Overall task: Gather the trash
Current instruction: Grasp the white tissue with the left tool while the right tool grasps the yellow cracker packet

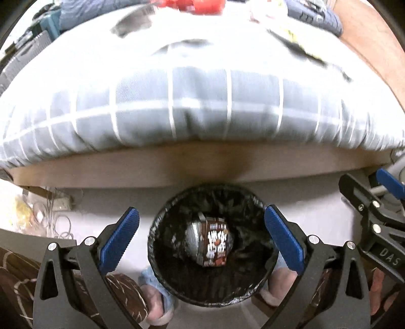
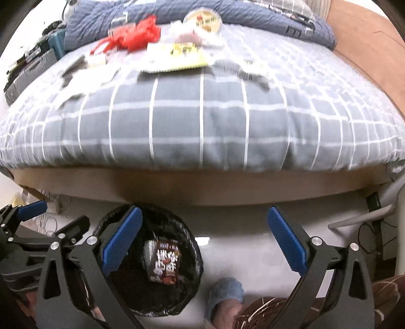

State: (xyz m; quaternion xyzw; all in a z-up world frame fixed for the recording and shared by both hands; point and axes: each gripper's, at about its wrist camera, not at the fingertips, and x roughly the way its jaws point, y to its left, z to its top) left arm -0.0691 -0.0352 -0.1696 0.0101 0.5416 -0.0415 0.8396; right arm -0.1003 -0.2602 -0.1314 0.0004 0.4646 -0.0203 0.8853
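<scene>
A round bin (image 1: 162, 268) with a black liner stands on the floor against the bed. A dark brown snack wrapper (image 1: 215, 245) lies inside it. My left gripper (image 1: 201, 222) hangs open above the bin's mouth, nothing between its blue pads. My right gripper (image 2: 203, 227) is open too, empty, over bare floor just right of the bin (image 2: 192, 273), with the wrapper (image 2: 164, 260) below its left finger. More trash lies on the bed: a red plastic bag (image 2: 136, 35), a yellow-white packet (image 2: 177, 55), a round lidded bowl (image 2: 202, 20) and dark wrappers (image 2: 243, 72).
The bed (image 2: 202, 121) has a grey checked sheet over a wooden frame (image 2: 202, 187). Cables and a power strip (image 1: 58, 205) lie on the floor at left. A person's slippered feet (image 1: 154, 293) flank the bin. A grey stand and cable (image 2: 359, 222) sit at right.
</scene>
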